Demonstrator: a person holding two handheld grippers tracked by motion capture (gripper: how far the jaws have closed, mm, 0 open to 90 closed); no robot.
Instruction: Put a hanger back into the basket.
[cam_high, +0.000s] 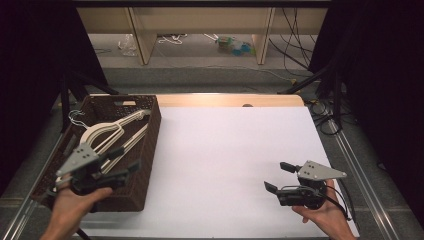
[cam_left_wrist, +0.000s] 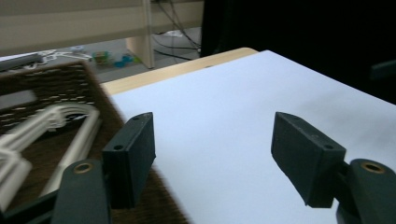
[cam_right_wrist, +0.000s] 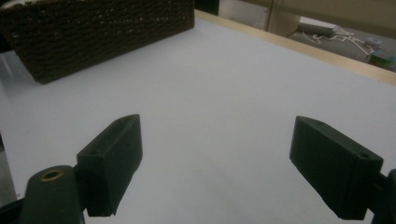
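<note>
Several pale cream hangers (cam_high: 112, 131) lie slantwise in the dark woven basket (cam_high: 150, 150) at the table's left edge in the high view, with the left gripper (cam_high: 127, 160) gaping empty over the basket's near end and the right gripper (cam_high: 278, 177) parted, holding nothing, near right. In the left gripper view the hangers (cam_left_wrist: 56, 122) look smooth and curved inside the basket (cam_left_wrist: 56, 86) at left. In the right gripper view the wide, empty jaws frame bare white table (cam_right_wrist: 219, 93), the basket (cam_right_wrist: 93, 32) far left.

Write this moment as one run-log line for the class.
left tongs: open, empty, over basket of hangers | right tongs: open, empty, above white sheet
</note>
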